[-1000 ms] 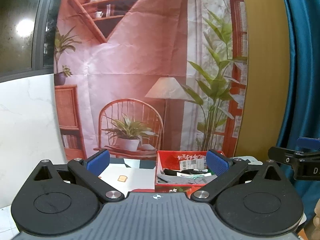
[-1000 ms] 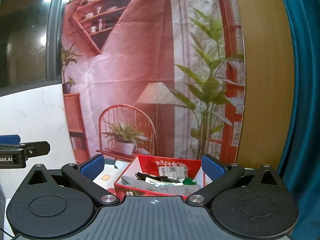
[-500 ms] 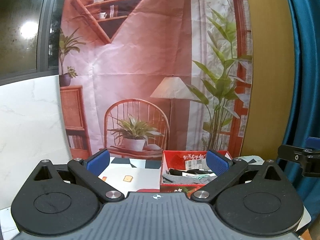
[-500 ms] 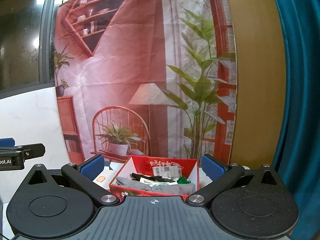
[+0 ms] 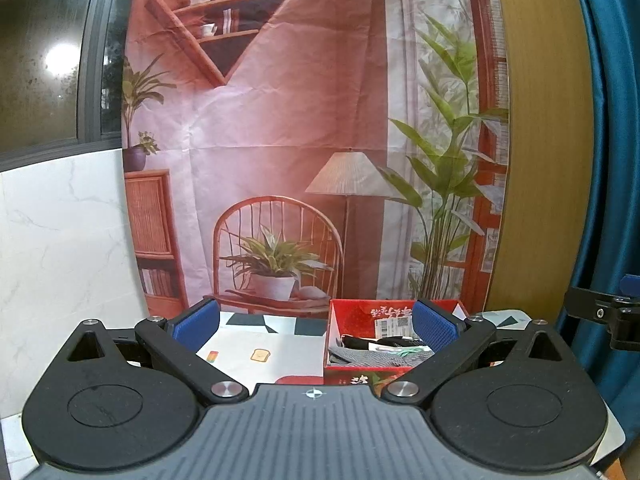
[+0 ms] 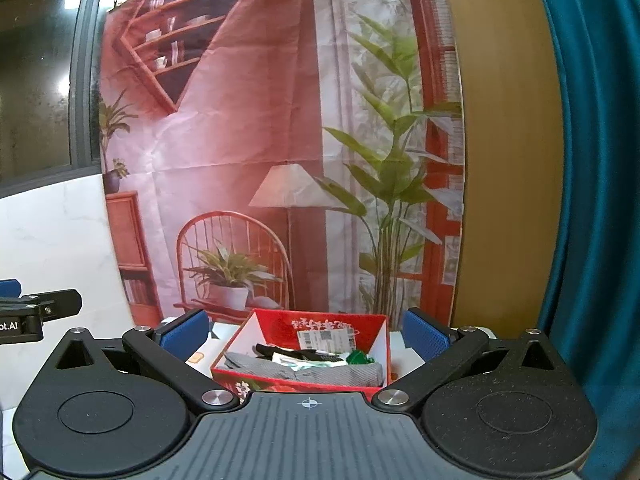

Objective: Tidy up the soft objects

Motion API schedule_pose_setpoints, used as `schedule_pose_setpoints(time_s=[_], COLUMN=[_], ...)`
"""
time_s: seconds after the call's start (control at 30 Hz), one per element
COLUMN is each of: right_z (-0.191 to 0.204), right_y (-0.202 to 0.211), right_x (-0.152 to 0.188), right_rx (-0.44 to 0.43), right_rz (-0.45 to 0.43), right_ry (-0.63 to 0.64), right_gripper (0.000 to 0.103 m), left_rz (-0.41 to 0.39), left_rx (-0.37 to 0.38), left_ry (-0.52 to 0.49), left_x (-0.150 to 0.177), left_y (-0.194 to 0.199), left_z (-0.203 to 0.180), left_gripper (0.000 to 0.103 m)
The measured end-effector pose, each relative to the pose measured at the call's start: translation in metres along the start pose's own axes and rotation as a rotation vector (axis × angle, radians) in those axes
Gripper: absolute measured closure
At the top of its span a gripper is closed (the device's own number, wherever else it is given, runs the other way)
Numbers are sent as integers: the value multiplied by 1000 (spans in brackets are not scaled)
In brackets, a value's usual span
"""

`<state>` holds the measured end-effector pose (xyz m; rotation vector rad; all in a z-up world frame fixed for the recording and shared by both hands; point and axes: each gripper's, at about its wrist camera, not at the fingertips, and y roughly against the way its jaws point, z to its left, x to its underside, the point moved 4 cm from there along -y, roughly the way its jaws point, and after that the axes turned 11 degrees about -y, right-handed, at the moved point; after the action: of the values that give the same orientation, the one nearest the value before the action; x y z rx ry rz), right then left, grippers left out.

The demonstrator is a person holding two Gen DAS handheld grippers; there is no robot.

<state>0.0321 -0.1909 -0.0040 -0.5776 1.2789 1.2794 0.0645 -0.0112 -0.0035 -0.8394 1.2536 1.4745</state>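
Soft objects [image 6: 316, 370], grey, black and green, heaped in red box [image 6: 256, 330]; both grippers' fingers [image 6: 182, 336] wide.

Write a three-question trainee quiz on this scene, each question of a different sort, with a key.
1. True or false: the left gripper holds a grey knitted cloth.
2. Multiple choice: the grey knitted cloth lies (A) on the white mat, (B) inside the red cardboard box, (C) between the right gripper's fingers.
3. Fill in: the small green item lies in the box toward its ____ side in the right wrist view.

Key: 1 false, both grippers are open and empty; 2 B; 3 right.
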Motion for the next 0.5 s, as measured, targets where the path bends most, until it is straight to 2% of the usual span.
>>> schedule_pose_setpoints(time_s=[0.5], right_z=[-3], right_y=[2], right_x=[1], right_rx=[19], right_rz=[-4], right_ry=[-5], right_gripper=[0], left_rz=[11], left_rx=[-7], left_ry=[19], left_x=[1], left_y=[-2], left_z=[2], left_gripper=[0])
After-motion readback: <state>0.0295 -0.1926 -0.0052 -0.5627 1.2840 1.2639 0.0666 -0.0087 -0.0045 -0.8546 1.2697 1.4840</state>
